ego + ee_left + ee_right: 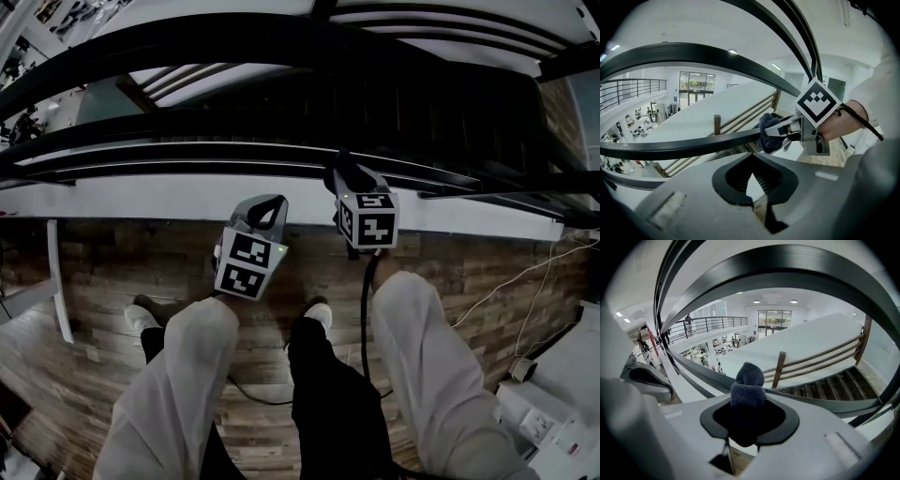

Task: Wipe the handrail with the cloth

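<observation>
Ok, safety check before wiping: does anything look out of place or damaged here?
Nothing stands out. The right gripper holds the cloth against the handrail, which looks intact; only a loose cable lies on the floor.

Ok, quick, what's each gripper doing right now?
Left gripper: closed, holding nothing.
Right gripper: closed on the dark cloth, against the handrail.

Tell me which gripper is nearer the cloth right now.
Right. The right gripper has the cloth pinched in its jaws against the handrail. The left gripper sits off to its side, jaws together and empty, apart from the cloth.
</observation>
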Tool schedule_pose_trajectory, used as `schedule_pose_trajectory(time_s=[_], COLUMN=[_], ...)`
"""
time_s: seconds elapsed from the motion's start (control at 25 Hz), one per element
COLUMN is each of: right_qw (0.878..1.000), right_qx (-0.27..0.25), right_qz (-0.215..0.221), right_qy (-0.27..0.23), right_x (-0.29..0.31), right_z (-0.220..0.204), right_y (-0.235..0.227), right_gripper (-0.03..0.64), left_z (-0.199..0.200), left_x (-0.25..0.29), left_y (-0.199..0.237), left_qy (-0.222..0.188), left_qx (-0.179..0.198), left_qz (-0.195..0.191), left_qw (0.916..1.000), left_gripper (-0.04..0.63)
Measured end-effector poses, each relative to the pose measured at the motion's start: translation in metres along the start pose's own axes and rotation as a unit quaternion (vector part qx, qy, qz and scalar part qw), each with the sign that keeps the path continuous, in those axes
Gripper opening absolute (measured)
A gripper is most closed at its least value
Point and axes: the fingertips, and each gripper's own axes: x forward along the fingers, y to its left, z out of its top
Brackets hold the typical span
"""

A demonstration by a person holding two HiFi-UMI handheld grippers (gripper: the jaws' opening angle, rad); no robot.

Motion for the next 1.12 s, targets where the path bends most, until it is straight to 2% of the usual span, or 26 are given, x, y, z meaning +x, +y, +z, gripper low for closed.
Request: schedule_pose_trajectory(time_s=[0.68, 0.96, 1.12], right_qw=[1.000, 0.998, 0.999], right_qx=[0.010, 0.040, 0.028], right_qz=[-0.014, -0.039, -0.043], right_qy=[-0.004, -0.011, -0.005], right_x=[-0.039, -0.057, -0.066], right_z=[-0.035, -0.052, -0.060], right_y=[-0.125, -0.181, -0.206], right_gripper=[0.106, 0.106, 0.106], left_z=[0.035, 0.037, 0.042], left_x=[0.085, 0.110, 0.124], left_y=[-0.108, -0.150, -0.169], left_qy=[0.001, 0.009, 0.016], left_qx=[0.011, 0.023, 0.029], left_qz=[-0.034, -0.065, -0.076], left_qw=[0.9994, 0.9976, 0.9966], left_gripper=[-0.003, -0.003, -0.003])
